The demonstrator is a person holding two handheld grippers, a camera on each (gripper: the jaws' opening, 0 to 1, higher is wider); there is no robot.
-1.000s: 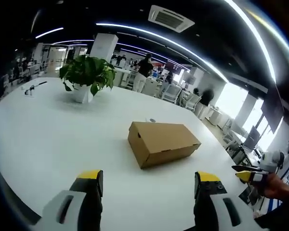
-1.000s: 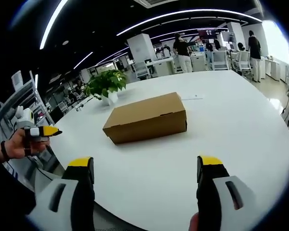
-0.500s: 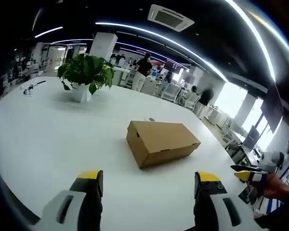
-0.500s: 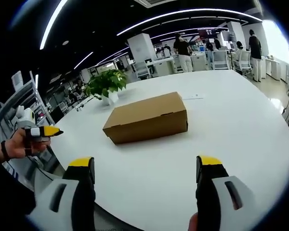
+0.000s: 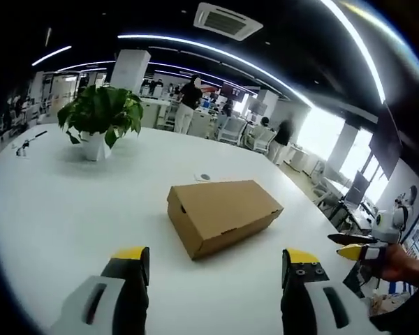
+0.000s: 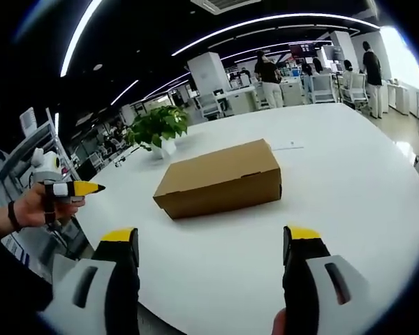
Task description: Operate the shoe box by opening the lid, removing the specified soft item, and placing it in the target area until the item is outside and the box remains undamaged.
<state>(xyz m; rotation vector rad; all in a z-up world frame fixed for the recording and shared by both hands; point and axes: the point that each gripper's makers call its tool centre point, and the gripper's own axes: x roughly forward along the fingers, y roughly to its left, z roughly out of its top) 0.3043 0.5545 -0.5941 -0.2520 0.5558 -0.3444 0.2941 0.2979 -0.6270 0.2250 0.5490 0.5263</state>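
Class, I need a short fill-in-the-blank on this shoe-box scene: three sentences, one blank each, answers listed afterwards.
1. The lid of the cardboard shoe box is ____.
2. Both the left gripper and the right gripper have their jaws ____.
3. The potted plant stands on the ____ table.

Missing words: closed; open; white

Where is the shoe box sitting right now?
The shoe box lies closed on the white table, ahead of both open grippers and touched by neither. In the left gripper view, the potted plant stands beyond it to the left.
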